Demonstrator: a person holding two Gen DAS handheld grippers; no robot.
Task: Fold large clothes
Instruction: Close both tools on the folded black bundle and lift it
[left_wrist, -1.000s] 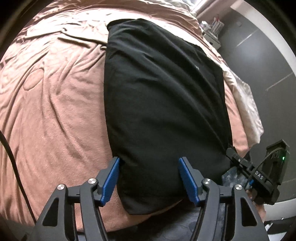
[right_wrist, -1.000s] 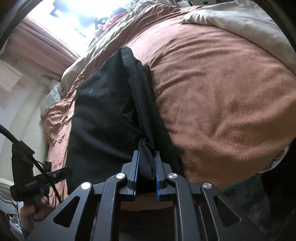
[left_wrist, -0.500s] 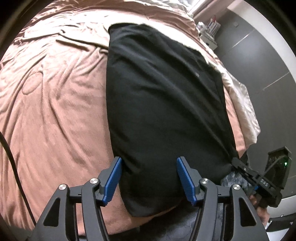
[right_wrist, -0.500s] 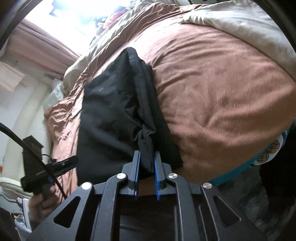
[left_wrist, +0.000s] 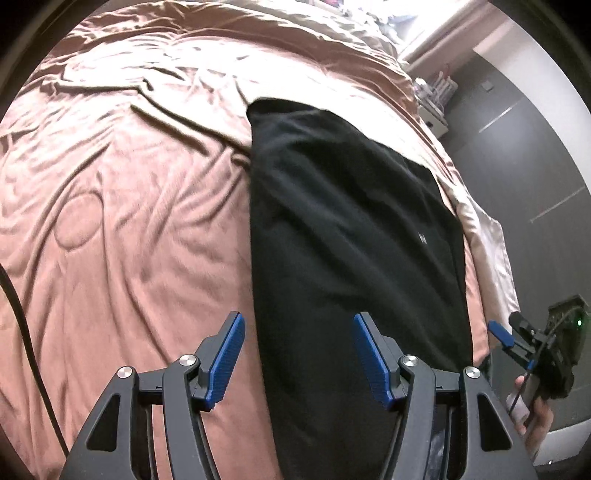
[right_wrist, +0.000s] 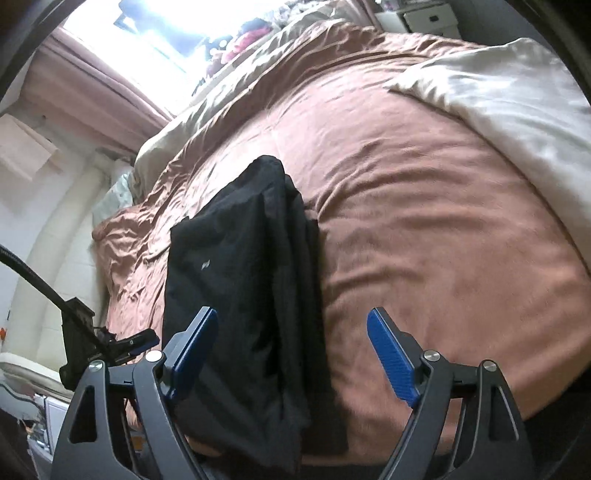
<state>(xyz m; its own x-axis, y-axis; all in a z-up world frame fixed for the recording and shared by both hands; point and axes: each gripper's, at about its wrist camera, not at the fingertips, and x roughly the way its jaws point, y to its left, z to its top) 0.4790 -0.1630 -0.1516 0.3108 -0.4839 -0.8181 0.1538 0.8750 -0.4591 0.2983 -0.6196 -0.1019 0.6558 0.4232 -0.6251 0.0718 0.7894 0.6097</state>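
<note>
A black garment (left_wrist: 351, 251) lies folded into a long strip on the brown bedspread (left_wrist: 129, 221), its near end hanging over the bed edge. It also shows in the right wrist view (right_wrist: 243, 280), with layered folds along its right side. My left gripper (left_wrist: 299, 347) is open and empty above the garment's near end. My right gripper (right_wrist: 291, 350) is open and empty above the same end. The right gripper also shows at the right edge of the left wrist view (left_wrist: 517, 339).
The brown bedspread (right_wrist: 424, 221) fills most of both views. A cream blanket (right_wrist: 517, 92) lies at its far right corner. A dark wall (left_wrist: 524, 166) and a small shelf (left_wrist: 432, 99) stand beyond the bed. A bright window (right_wrist: 147, 33) is behind it.
My right gripper has opened and let go of the garment's edge. Both grippers have pulled back and up from the garment. The left gripper stayed open.
</note>
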